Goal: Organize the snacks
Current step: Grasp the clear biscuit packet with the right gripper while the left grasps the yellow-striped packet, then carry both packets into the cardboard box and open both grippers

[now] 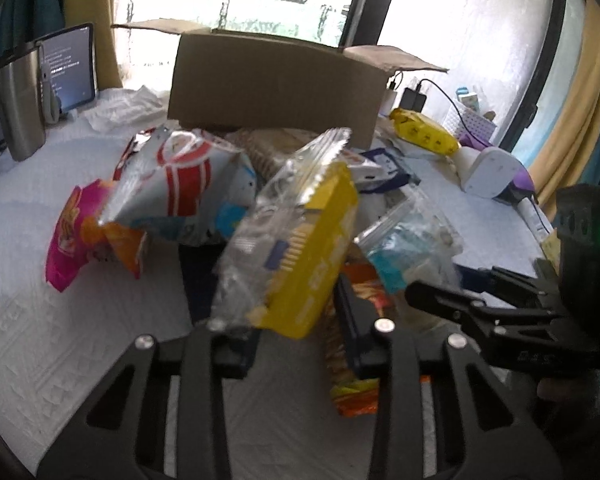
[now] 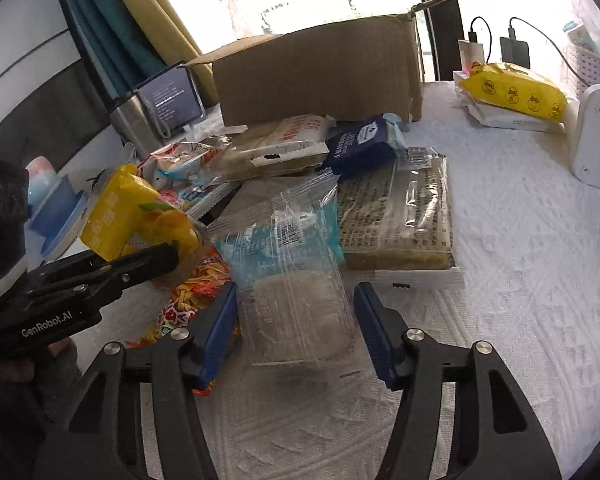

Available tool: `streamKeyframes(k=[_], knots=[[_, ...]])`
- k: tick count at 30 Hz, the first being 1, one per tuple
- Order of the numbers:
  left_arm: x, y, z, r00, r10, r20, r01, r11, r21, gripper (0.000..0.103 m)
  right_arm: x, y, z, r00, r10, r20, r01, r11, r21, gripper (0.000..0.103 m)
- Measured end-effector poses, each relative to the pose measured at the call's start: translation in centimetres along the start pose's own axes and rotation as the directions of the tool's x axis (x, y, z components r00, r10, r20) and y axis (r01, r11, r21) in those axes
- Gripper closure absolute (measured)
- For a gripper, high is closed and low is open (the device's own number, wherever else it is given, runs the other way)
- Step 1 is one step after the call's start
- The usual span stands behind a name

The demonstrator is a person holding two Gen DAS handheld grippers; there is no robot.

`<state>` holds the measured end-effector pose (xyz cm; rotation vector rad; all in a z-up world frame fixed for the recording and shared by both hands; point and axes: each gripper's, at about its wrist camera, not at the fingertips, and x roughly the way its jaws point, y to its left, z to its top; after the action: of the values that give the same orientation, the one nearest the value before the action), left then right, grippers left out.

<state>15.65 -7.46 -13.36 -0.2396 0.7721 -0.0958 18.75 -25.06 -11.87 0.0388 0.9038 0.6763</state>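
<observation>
White tablecloth (image 2: pixel 520 240) | left gripper (image 1: pixel 296 320) grasping yellow packet (image 1: pixel 312 256) | right gripper (image 2: pixel 296 320) released | pink bag (image 1: pixel 72 240) left-view only

Snack packets (image 2: pixel 300 184) crowd the tabletop (image 2: pixel 520 240) before the cardboard box (image 2: pixel 320 76). Bare cloth lies open to their right, up to the white device (image 2: pixel 596 140).

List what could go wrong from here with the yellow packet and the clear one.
1. The left tongs pinch the yellow snack packet only at its lower edge; it hangs tilted and might slip onto the pile.
2. The right tongs straddle the clear packet beside the orange noodle packet; closing could snag both.
</observation>
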Motion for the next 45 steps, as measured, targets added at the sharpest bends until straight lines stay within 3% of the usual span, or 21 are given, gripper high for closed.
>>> streamKeyframes(k=[6, 16, 29, 37, 45], knots=[[-1.5, -0.2, 0.3, 0.999, -0.014, 0.041, 0.013, 1.000, 0.018, 0.070, -0.9, 0.8, -0.2, 0.999, -0.019, 0.033, 0.020, 0.999, -0.036, 0.043], [-4.1, 0.1, 1.7, 0.994, -0.029, 0.107, 0.024, 0.999, 0.045, 0.070, -4.4, 0.9, 0.5, 0.992, -0.039, 0.120, 0.039, 0.999, 0.002, 0.043], [-6.2, 0.3, 6.1, 0.978, -0.040, 0.206, 0.018, 0.994, 0.105, 0.070, -6.9, 1.8, 3.8, 0.969, -0.084, 0.232, 0.087, 0.996, -0.003, 0.043], [-6.6, 1.0, 9.7, 0.962, -0.048, 0.270, 0.010, 0.990, 0.138, 0.070, -7.8, 2.4, 7.2, 0.946, -0.119, 0.302, 0.134, 0.990, -0.031, 0.043], [-6.8, 1.3, 13.4, 0.931, -0.105, 0.350, 0.047, 0.984, 0.171, 0.070, -8.0, 2.6, 10.8, 0.924, -0.157, 0.350, 0.184, 0.982, -0.046, 0.043]])
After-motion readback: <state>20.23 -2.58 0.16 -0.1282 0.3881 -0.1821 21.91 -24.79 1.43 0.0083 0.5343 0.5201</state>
